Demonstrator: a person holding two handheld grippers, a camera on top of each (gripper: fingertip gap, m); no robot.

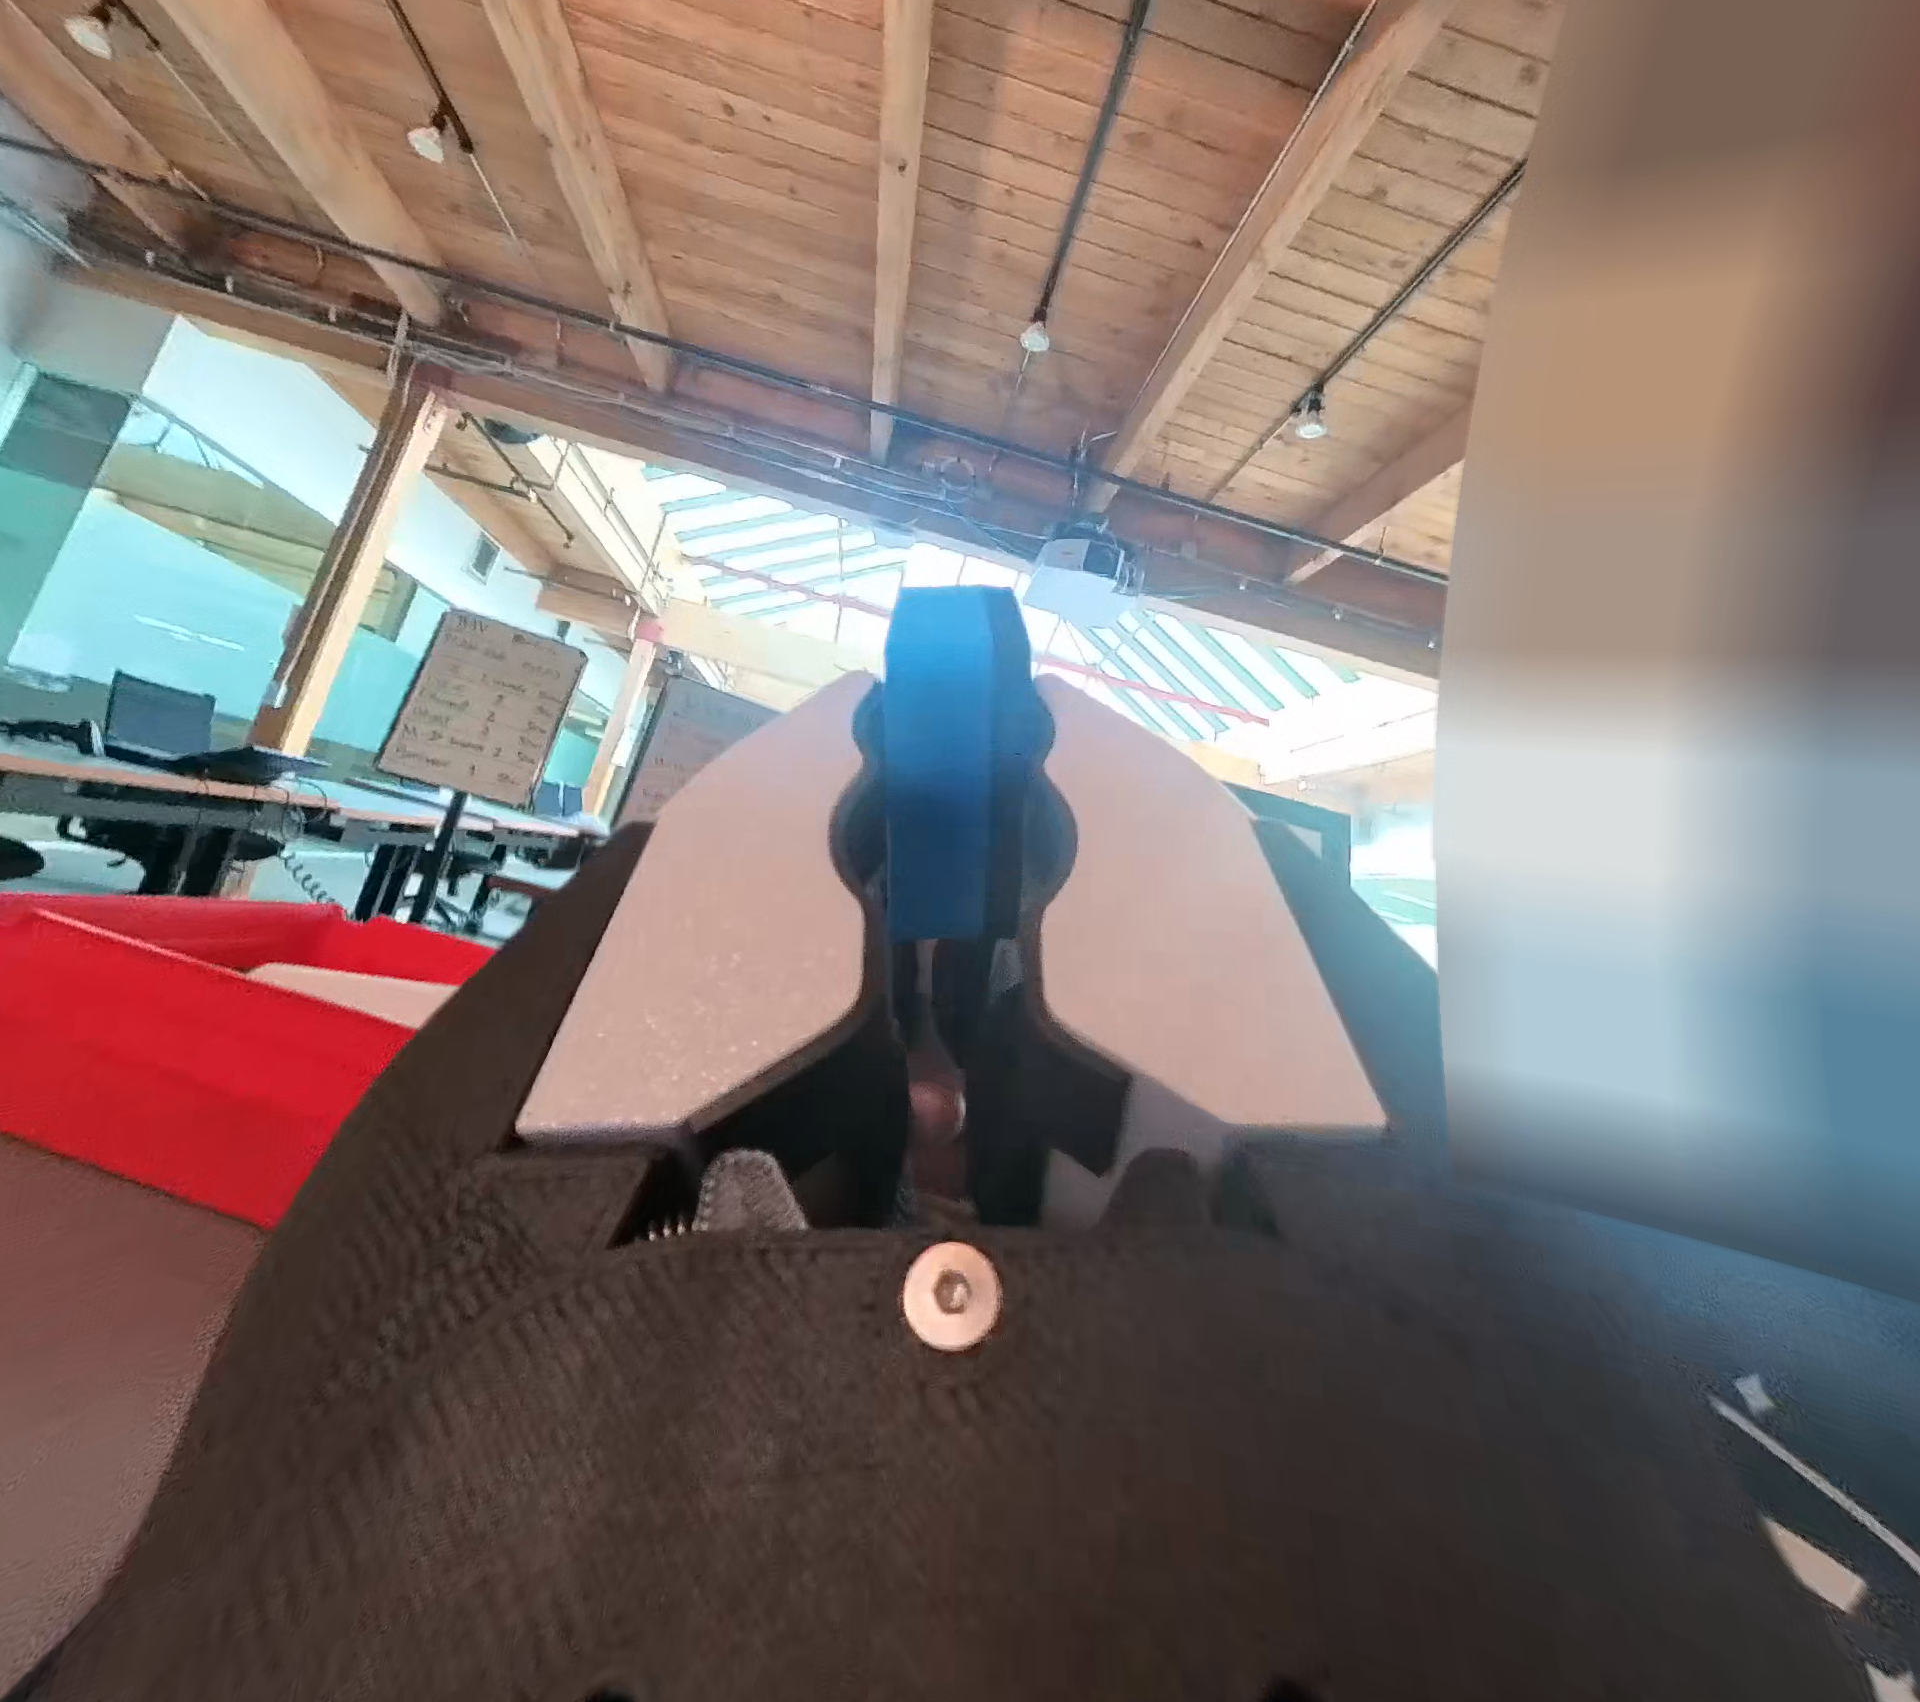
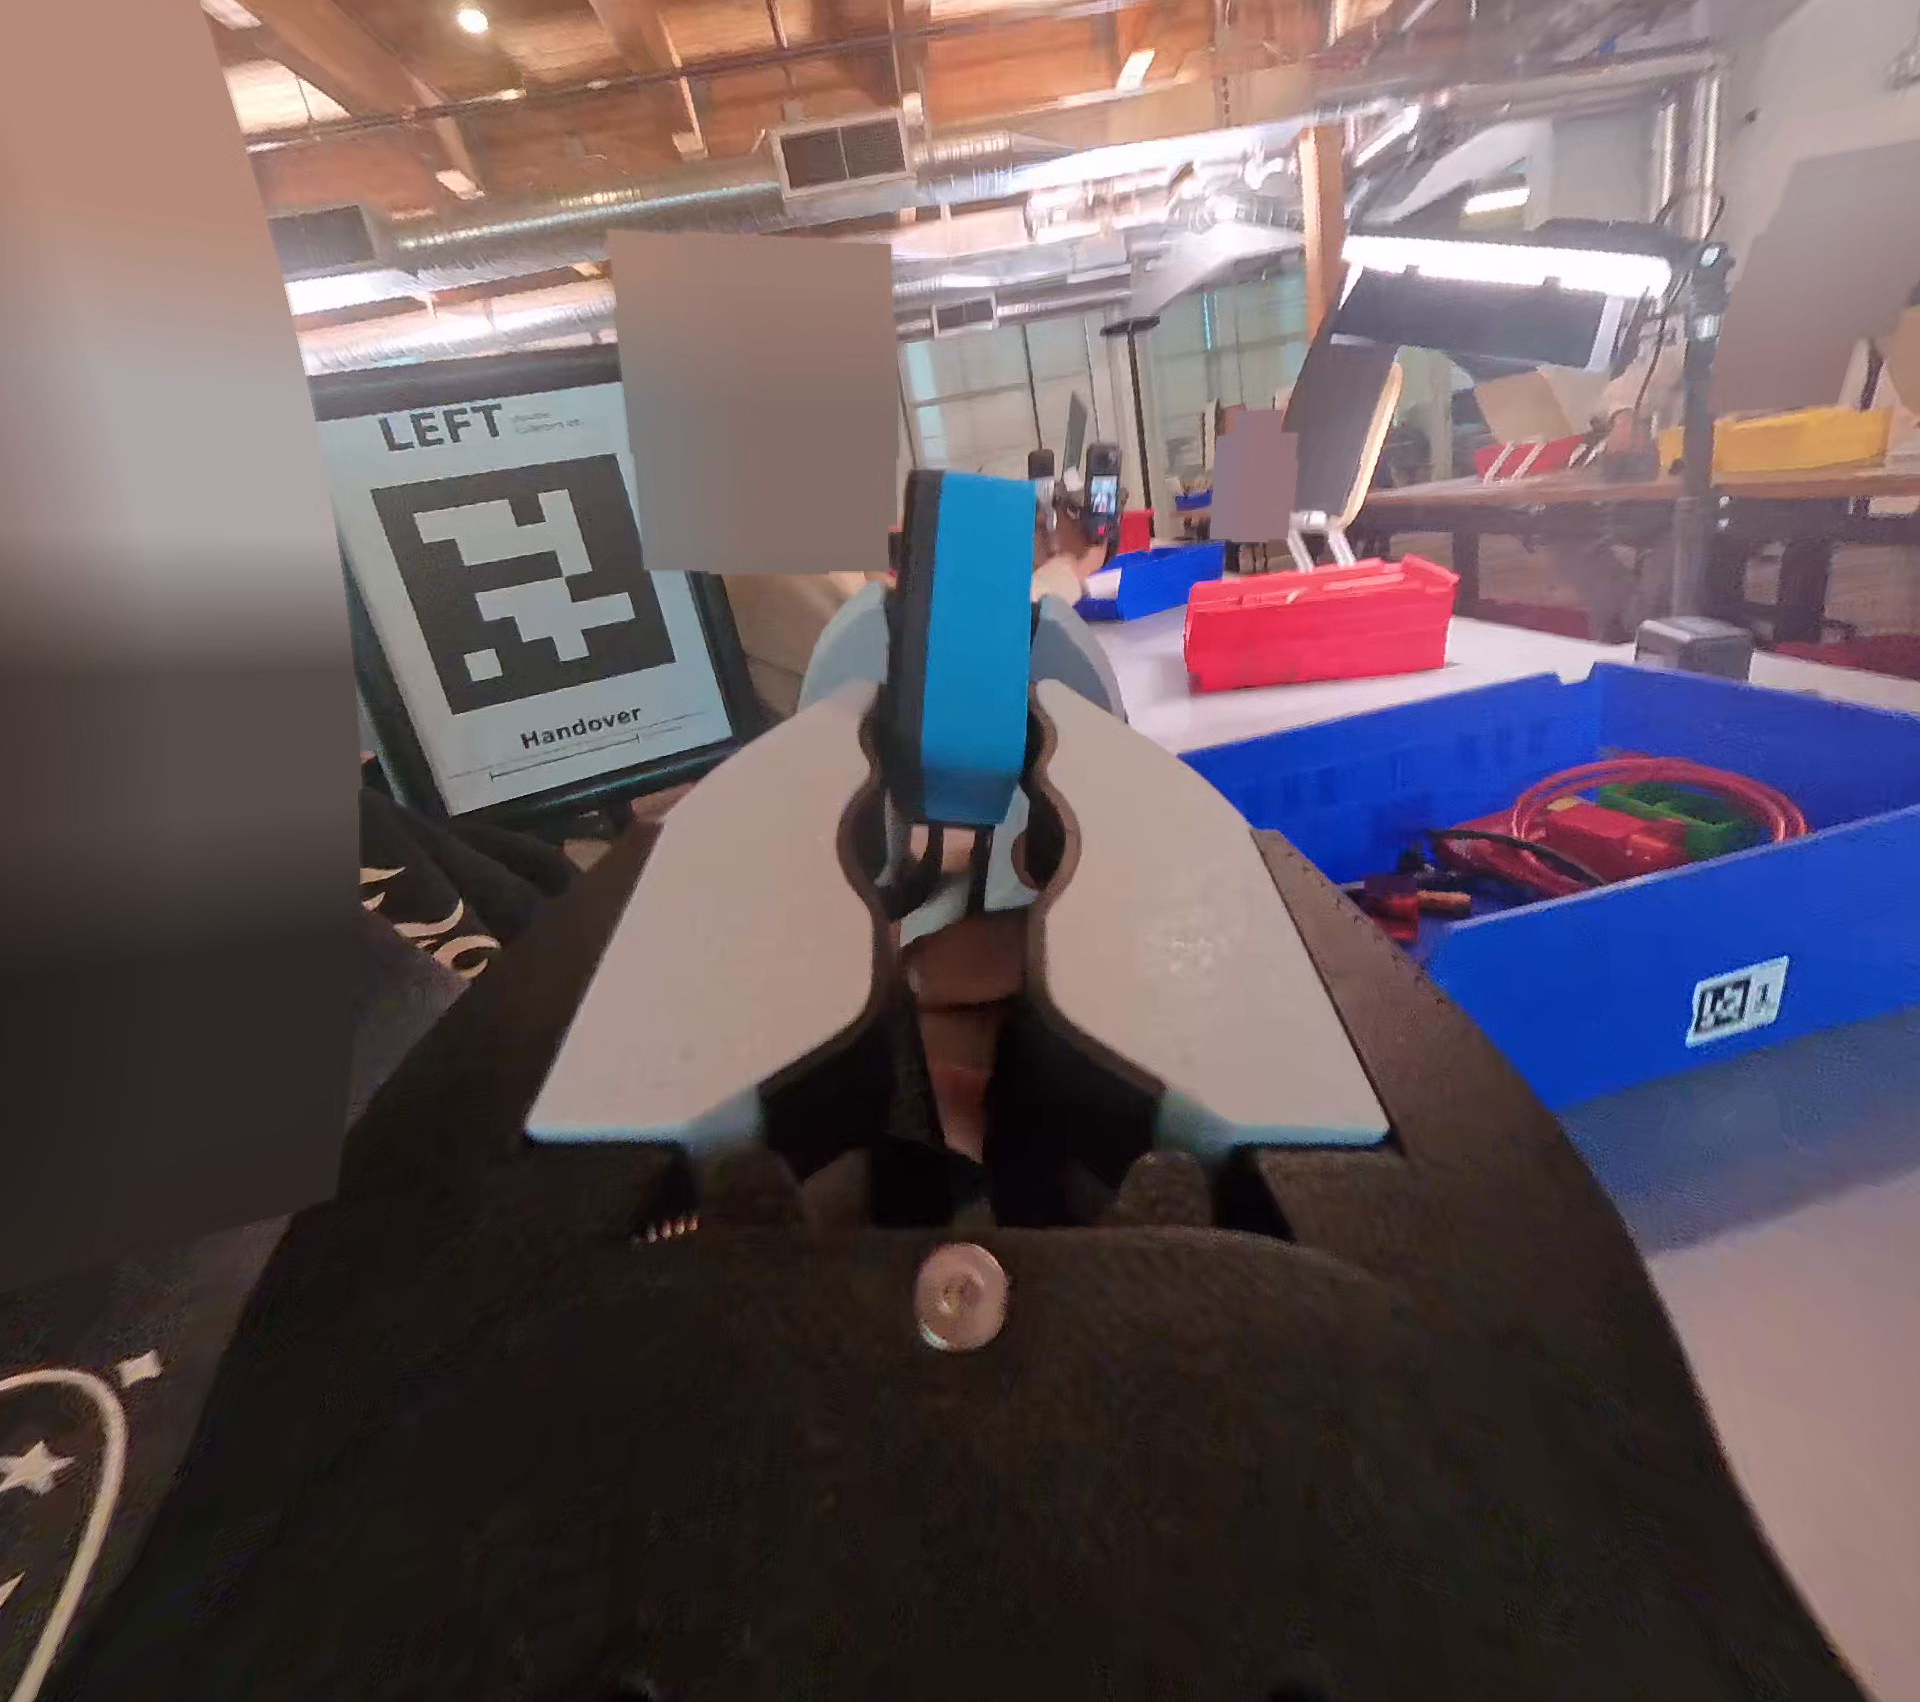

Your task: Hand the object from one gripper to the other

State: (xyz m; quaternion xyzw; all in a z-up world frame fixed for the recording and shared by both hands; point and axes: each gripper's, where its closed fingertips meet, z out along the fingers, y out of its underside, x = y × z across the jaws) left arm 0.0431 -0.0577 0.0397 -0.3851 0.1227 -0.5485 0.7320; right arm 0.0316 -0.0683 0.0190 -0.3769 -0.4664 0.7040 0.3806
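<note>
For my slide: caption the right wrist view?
Both grippers clamp one blue block mid-handover, blue bin alongside.

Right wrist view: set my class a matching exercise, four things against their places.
Things:
1 block
2 sign
3 cable
4 red bin

Places:
a on the table, farther back
b between the tool fingers
c standing at left
d in the blue bin

Pairs: 1b, 2c, 3d, 4a.

From each wrist we look forward and tilted upward along the fingers, very near to them, the left view toward far desks [image 1: 239,795], the right toward a near blue bin [image 2: 1621,956], both sharing the blue block [image 1: 940,769] and wooden ceiling [image 1: 727,94].
</note>
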